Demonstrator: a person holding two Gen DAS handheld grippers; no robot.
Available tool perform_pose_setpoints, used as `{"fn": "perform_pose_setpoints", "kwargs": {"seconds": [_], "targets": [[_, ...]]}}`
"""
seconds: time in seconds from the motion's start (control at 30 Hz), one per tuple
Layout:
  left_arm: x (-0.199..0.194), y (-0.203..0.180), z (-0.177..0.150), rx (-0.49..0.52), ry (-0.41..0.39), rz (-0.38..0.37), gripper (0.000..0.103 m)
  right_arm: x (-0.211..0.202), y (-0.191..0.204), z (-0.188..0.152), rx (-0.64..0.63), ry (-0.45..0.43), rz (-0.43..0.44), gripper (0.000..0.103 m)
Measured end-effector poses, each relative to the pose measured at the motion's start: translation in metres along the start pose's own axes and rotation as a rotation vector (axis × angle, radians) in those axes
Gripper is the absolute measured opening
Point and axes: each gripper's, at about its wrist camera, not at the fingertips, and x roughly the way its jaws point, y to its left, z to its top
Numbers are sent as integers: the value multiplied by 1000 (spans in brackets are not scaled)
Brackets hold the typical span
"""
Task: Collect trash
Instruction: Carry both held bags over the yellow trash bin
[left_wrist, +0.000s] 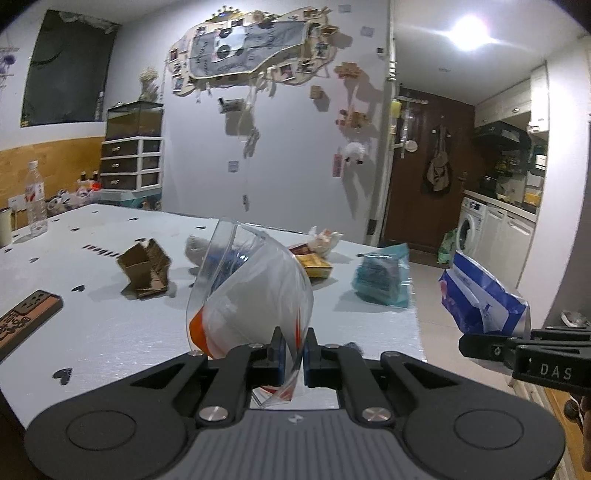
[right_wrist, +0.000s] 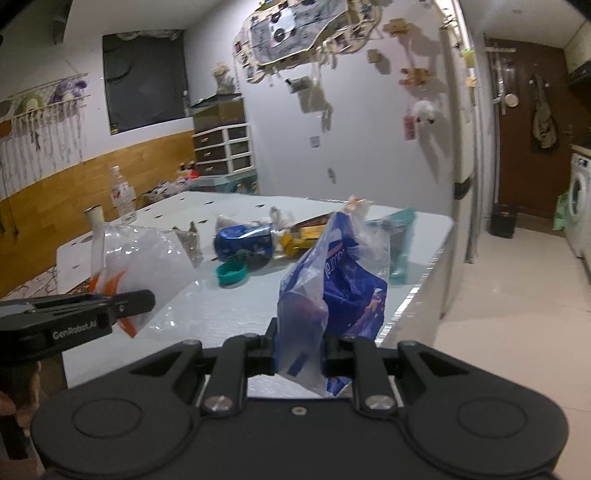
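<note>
My left gripper (left_wrist: 294, 350) is shut on a clear plastic bag with orange print (left_wrist: 251, 288), held up above the near part of the white table (left_wrist: 110, 332); the bag also shows in the right wrist view (right_wrist: 140, 258). My right gripper (right_wrist: 299, 354) is shut on a blue and white plastic bag (right_wrist: 332, 295), held up beyond the table's right edge; it shows at the right of the left wrist view (left_wrist: 484, 299). More trash lies on the table: a torn cardboard box (left_wrist: 146, 269), a teal bag (left_wrist: 382, 277), a yellow packet (left_wrist: 314, 264), a blue wrapper (right_wrist: 243, 240).
A water bottle (left_wrist: 35, 199) and a cup (left_wrist: 4, 225) stand at the table's far left. A brown plaque (left_wrist: 22, 321) lies near the left edge. A teal lid (right_wrist: 231, 275) lies mid-table. A washing machine (left_wrist: 471, 225) and a door (left_wrist: 424, 166) are at the right.
</note>
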Motion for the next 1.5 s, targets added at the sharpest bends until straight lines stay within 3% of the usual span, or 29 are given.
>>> {"fn": "perform_pose_setpoints", "kwargs": {"seconds": [0.33, 0.83, 1.2, 1.5], "targets": [[2, -57, -3, 71, 16, -101, 9, -40, -49, -18, 39, -27, -158, 20], [52, -169, -8, 165, 97, -271, 9, -79, -145, -48, 165, -39, -354, 20], [119, -263, 11, 193, 148, -376, 9, -56, -221, -43, 301, -38, -419, 20], [228, -306, -18, 180, 295, -389, 9, 8, -284, -75, 412, 71, -419, 20]]}}
